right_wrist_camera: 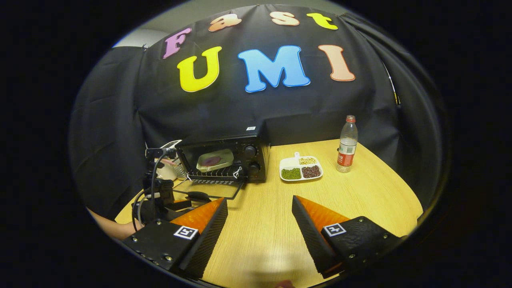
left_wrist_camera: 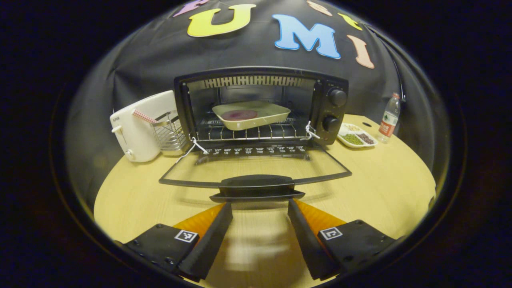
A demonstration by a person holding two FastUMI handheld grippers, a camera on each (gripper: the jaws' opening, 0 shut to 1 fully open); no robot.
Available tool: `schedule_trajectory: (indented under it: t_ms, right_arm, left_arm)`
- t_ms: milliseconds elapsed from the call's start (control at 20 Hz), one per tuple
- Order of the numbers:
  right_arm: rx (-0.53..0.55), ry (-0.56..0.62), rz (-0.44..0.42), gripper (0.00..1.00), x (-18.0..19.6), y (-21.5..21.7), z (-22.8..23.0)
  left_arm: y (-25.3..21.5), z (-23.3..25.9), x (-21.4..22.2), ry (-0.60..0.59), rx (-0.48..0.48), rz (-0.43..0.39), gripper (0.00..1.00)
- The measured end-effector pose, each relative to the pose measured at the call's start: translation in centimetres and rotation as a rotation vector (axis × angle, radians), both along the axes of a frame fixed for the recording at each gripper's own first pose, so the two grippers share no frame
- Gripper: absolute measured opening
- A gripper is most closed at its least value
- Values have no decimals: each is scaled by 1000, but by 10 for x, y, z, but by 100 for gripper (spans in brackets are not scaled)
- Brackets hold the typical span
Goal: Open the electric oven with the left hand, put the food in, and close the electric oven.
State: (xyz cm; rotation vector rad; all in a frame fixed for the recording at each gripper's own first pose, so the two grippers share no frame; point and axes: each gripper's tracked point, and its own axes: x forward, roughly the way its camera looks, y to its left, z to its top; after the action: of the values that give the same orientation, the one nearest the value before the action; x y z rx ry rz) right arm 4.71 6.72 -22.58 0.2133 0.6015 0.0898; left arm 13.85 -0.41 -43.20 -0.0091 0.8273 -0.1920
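The black electric oven [left_wrist_camera: 328, 108] stands at the back of the wooden table, its glass door [left_wrist_camera: 256, 170] folded down flat. A cream dish with dark red food [left_wrist_camera: 250, 115] rests on the rack inside. My left gripper [left_wrist_camera: 260, 206] is open, its fingertips just short of the door's black handle [left_wrist_camera: 256, 187], not touching it. In the right gripper view the oven [right_wrist_camera: 224, 160] sits at left with the dish [right_wrist_camera: 214, 160] inside, and the left gripper [right_wrist_camera: 160, 192] is in front of the lowered door. My right gripper [right_wrist_camera: 260, 204] hangs open over bare table, holding nothing.
A white toaster [left_wrist_camera: 138, 128] and a wire basket [left_wrist_camera: 170, 134] stand left of the oven. Right of it lie a divided white dish of beans [left_wrist_camera: 356, 138] and a plastic bottle [left_wrist_camera: 389, 118]. A forearm [right_wrist_camera: 116, 230] shows at the table's left edge.
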Motion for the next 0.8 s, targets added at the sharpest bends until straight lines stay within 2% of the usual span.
schedule_trajectory:
  t_ms: [50, 100, 150, 200, 250, 300, 450, 800]
  right_arm:
    - [-1, 2, 5, 98, 0, 1, 0]
    - [3, 5, 12, 98, 8, 0, -1]
    - [7, 8, 17, 98, 7, 2, -1]
    - [11, 9, 19, 98, 7, 2, 0]
    - [11, 10, 21, 98, 6, 3, 0]
    - [11, 12, 22, 98, 5, 3, -1]
    - [8, 17, 29, 98, 5, 3, -2]
    - [-1, 36, 31, 98, 1, 0, -7]
  left_arm:
    - [0, 6, -1, -11, -6, 5, 95]
    - [1, 11, 1, -28, -9, 8, 99]
    - [1, 17, 2, -43, -15, 13, 91]
    - [1, 18, 3, -53, -21, 19, 95]
    - [1, 22, 3, -58, -28, 26, 91]
    - [2, 25, 4, -61, -35, 32, 95]
    - [2, 34, 7, -90, -33, 29, 99]
    - [2, 65, 26, -176, -39, 24, 95]
